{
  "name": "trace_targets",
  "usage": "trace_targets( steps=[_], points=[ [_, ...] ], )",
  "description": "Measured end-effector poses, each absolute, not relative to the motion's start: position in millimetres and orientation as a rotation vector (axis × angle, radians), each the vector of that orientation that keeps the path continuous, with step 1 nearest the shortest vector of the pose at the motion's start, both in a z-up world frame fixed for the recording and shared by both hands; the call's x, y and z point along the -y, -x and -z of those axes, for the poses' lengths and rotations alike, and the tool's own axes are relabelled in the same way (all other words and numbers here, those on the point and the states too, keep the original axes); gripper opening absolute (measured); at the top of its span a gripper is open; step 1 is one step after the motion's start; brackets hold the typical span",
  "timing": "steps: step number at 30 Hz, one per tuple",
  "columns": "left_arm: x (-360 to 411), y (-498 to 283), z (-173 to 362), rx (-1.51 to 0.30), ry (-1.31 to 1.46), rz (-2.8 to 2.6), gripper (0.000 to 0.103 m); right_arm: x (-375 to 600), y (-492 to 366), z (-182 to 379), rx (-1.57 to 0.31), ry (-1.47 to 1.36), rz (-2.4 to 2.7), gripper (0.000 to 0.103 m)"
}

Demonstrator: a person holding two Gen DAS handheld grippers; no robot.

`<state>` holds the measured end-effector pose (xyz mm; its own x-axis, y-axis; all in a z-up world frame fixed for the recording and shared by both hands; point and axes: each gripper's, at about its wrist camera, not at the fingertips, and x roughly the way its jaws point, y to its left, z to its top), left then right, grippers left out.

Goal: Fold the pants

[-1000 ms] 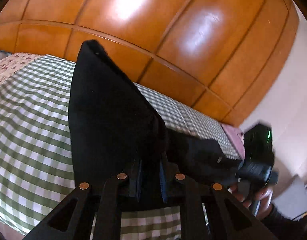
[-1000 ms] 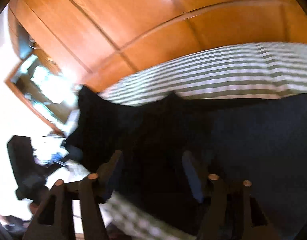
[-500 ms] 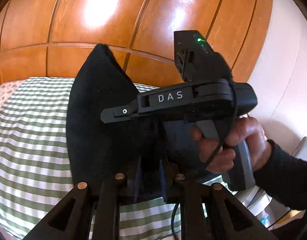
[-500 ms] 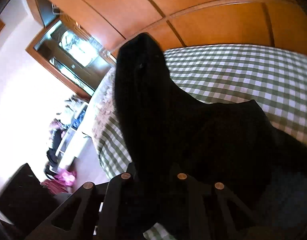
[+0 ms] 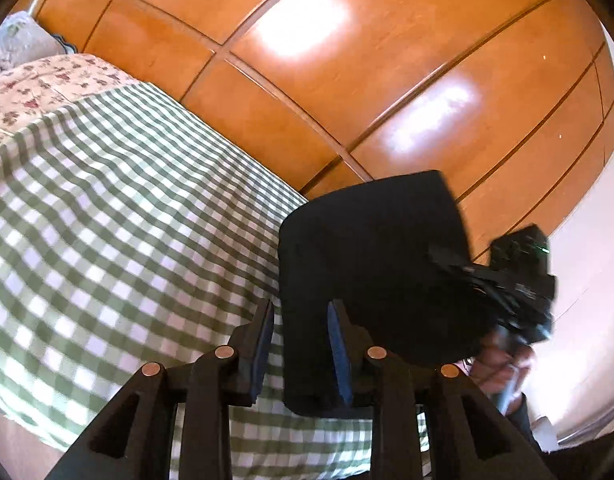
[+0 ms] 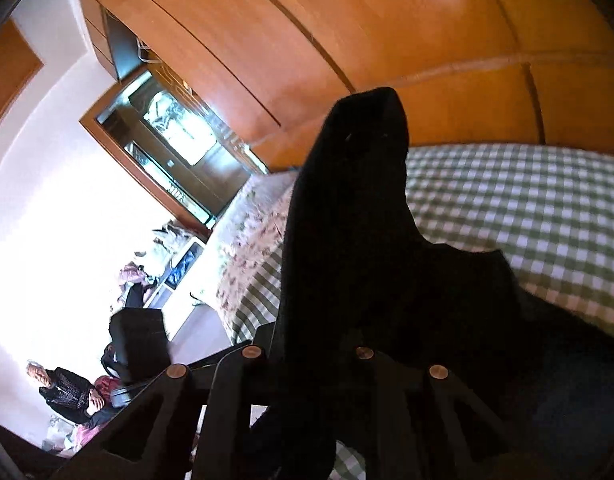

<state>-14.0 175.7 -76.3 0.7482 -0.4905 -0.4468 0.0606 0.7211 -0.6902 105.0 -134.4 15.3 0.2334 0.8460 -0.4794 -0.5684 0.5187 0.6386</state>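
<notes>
Glossy orange wood panelling (image 5: 347, 80) curved behind the bed (image 5: 107, 220) with its soft green-checked cover. Matte black pants (image 5: 371, 264) hung limp over it, clamped in the right tongs (image 6: 307, 344). The left tongs (image 5: 301, 344), gripping them earlier, were opening, cloth loose between.

Left gripper (image 5: 301, 346): matte black plastic linkage arms w/ triangular cut-outs, four copper-coloured round rivets, blue rubber pads on inner finger faces. Right gripper (image 6: 313, 344): same black arms and copper rivets; seen from the left cam, boxy black body w/ small green LED, white lettering, dark sleeve at wrist.
</notes>
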Motion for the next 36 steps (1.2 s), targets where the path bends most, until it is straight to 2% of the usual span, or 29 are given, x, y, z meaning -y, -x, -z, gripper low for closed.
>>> trace_targets(
  steps=[6,12,17,22,24,27,31,33,35,36],
  points=[
    [-129.5,-23.6,80.1,-0.721,0.670,0.430,0.027,183.6,-82.2,-44.9,-0.809,-0.339,-0.953,0.014],
    [-63.1,-46.7,87.6,-0.822,0.581,0.567,0.027,245.8,-69.2,-40.7,-0.800,-0.343,-0.832,0.014],
    [6.3,-41.6,105.7,-0.967,0.399,0.673,0.027,314.9,-63.9,9.0,-0.891,-0.377,-0.634,0.014],
    [45.8,-25.6,108.7,-0.947,0.247,0.712,0.029,367.4,-68.8,87.1,-1.039,-0.520,-0.453,0.014],
    [52.0,-21.5,108.1,-0.951,0.217,0.710,0.029,380.7,-65.8,114.7,-1.030,-0.656,-0.464,0.013],
    [48.7,-21.7,107.0,-0.964,0.253,0.716,0.029,391.1,-61.4,123.2,-0.978,-0.783,-0.498,0.014],
    [39.6,-28.5,106.5,-0.951,0.334,0.753,0.029,396.0,-52.1,117.7,-0.963,-0.794,-0.489,0.020],
    [30.4,-27.3,101.5,-0.927,0.366,0.744,0.029,402.1,-46.2,112.6,-0.959,-0.790,-0.469,0.025],
    [22.2,-26.7,96.2,-0.907,0.385,0.718,0.029,411.3,-33.2,98.9,-0.937,-0.761,-0.426,0.035],
    [20.5,-25.8,92.8,-0.900,0.384,0.708,0.029,414.4,-24.6,92.1,-0.927,-0.746,-0.405,0.035]
  ],
)
